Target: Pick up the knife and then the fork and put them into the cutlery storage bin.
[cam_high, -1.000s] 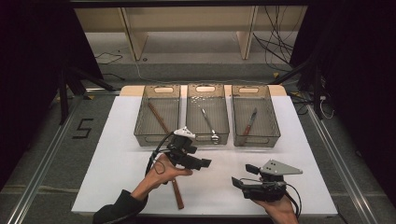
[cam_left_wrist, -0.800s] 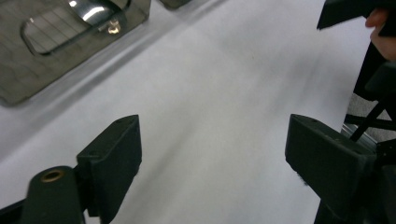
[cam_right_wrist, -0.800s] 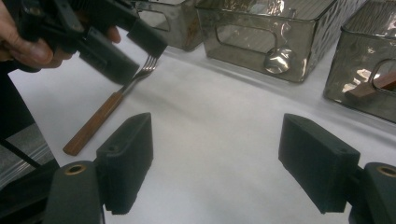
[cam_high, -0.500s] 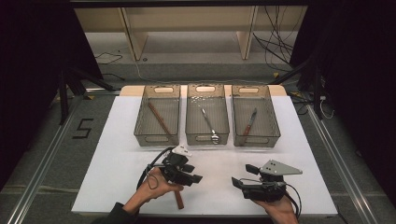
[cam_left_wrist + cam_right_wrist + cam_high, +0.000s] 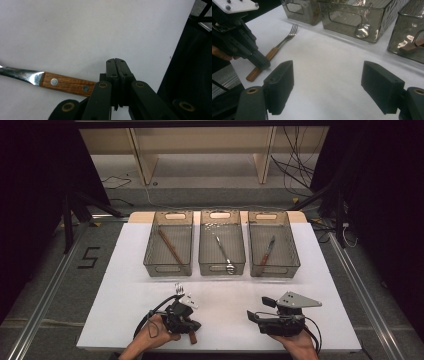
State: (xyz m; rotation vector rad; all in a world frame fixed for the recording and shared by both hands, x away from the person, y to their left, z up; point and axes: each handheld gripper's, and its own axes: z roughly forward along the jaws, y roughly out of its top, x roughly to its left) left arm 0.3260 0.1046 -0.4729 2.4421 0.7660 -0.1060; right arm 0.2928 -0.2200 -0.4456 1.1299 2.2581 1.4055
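Lying near the front edge of the white bench (image 5: 125,270), a wooden-handled fork (image 5: 275,53) pointed its tines toward three clear bins (image 5: 221,245) ranged along the far side, with a broad bare stretch of bench between them. The left hand-held gripper (image 5: 192,326), held low in the person's left hand (image 5: 152,335) near that front edge, had its jaws pressed together, the tips resting against the fork's handle beside the bench's edge. Well apart to the right, the right hand-held gripper (image 5: 255,316) lay level and low over the bench, pointing leftward, jaws spread wide with nothing between them.
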